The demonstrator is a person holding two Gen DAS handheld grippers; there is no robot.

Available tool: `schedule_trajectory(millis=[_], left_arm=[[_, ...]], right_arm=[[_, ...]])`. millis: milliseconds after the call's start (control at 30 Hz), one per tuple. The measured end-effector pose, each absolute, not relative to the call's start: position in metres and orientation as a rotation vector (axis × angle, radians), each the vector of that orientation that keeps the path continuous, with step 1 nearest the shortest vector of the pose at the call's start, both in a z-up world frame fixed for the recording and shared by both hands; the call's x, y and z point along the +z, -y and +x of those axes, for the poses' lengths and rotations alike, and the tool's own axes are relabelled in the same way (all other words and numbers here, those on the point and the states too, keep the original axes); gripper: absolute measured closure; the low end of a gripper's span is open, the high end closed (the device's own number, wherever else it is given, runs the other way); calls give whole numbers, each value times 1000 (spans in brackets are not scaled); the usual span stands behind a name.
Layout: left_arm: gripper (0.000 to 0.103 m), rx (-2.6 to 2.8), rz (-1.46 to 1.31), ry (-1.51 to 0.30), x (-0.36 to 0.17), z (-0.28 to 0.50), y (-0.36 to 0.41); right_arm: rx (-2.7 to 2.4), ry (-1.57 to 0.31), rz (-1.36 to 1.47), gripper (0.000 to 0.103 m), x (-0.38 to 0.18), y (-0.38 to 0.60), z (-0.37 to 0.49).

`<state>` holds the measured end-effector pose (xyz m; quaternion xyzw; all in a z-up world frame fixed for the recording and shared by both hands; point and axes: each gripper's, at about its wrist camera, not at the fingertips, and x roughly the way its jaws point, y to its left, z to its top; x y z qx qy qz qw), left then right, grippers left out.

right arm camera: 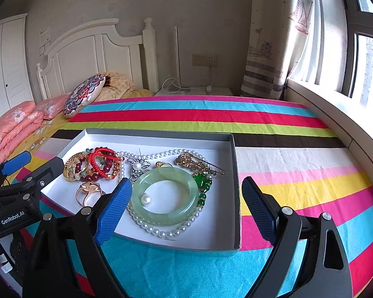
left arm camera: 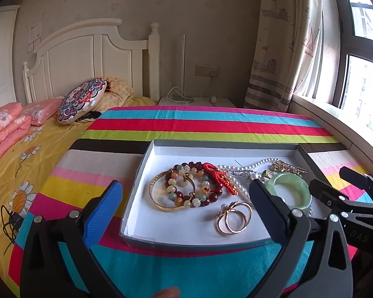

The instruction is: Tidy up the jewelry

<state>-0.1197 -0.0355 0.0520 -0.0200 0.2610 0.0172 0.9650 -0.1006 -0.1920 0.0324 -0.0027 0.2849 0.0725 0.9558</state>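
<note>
Left gripper [left arm camera: 184, 208] spread wide, nothing held, hovering over near-left part of tray [left arm camera: 159, 146]; blue pad [left arm camera: 103, 213] outside tray's left wall, other finger above tray floor beside jade bangle [left arm camera: 289, 193]. Right gripper [right arm camera: 186, 207] likewise wide open and empty, straddling near-right part of tray; left pad just beside jade bangle, right pad past tray's right wall.

Jewelry all inside tray, loose on white floor. Jade bangle near front right of tray, lying over pearl necklace [right arm camera: 159, 231]. Gold bangle [left arm camera: 159, 193] and beaded bracelets [left arm camera: 186, 186] in tangled heap at tray's left; red cord bracelet [right arm camera: 100, 160] atop heap. Gold rings [left arm camera: 232, 217] toward tray's front, apart from heap. Silver brooch [right arm camera: 138, 167] mid-tray. Gold pin brooch [right arm camera: 199, 164] toward tray's back right, green pendant [right arm camera: 202, 181] just before it.

Tray flat on striped cloth [right arm camera: 298, 173].
</note>
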Motion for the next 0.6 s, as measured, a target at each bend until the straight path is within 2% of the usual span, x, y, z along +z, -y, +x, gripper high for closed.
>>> schedule_trajectory(millis=[600], left_arm=[[2, 26, -43, -507, 53, -122, 35]], right_arm=[[148, -578, -6, 17, 33, 192, -100]])
